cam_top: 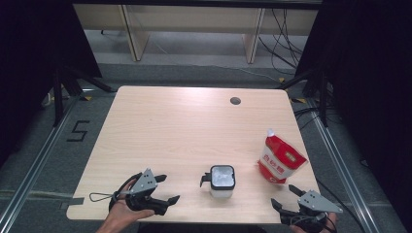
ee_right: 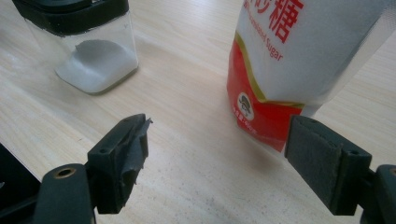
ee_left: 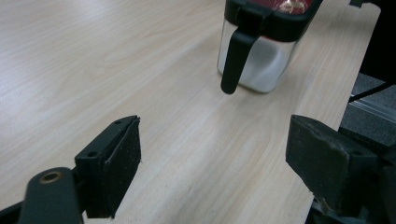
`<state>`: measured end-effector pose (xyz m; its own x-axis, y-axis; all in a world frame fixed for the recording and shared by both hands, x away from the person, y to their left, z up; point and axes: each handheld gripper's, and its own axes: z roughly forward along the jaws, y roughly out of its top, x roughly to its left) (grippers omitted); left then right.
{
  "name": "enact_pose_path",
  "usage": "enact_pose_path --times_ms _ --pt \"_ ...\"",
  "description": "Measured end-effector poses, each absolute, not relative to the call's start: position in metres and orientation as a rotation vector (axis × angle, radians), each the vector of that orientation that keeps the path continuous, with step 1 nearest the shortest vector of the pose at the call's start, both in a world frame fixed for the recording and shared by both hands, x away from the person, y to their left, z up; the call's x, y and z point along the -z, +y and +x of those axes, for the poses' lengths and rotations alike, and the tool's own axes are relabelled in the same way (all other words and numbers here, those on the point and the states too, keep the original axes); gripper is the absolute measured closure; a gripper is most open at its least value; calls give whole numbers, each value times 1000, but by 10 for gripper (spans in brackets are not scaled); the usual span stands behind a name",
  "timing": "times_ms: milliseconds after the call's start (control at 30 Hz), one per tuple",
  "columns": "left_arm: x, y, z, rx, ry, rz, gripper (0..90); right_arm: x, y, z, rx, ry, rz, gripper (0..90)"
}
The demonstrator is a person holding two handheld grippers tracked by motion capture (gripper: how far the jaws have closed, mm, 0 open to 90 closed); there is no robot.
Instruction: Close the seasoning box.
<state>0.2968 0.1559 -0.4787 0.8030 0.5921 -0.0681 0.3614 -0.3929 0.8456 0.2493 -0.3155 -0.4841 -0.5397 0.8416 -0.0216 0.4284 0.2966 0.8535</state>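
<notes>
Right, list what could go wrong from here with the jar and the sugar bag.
1. The sugar bag stands upright and leans, top cut open; a bump from the right gripper could tip it and spill sugar.
2. The clear jar sits near the table's front edge; a push from the open left gripper might slide it off.
3. Its black handle looks thin, a poor grip.

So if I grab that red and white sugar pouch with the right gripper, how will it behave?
The sugar pouch looks like soft plastic film, so it will probably dent and sag between the jaws rather than hold shape. It stands leaning on the table, so a push up high would likely tip it. The glossy film may be slippery for the right gripper.
</notes>
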Motion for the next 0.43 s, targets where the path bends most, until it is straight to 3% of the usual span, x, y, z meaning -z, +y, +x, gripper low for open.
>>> enact_pose_path --times_ms 433 --pt "490 165 297 -301 764 2032 167 485 -317 251 -1152 2094 1116 219"
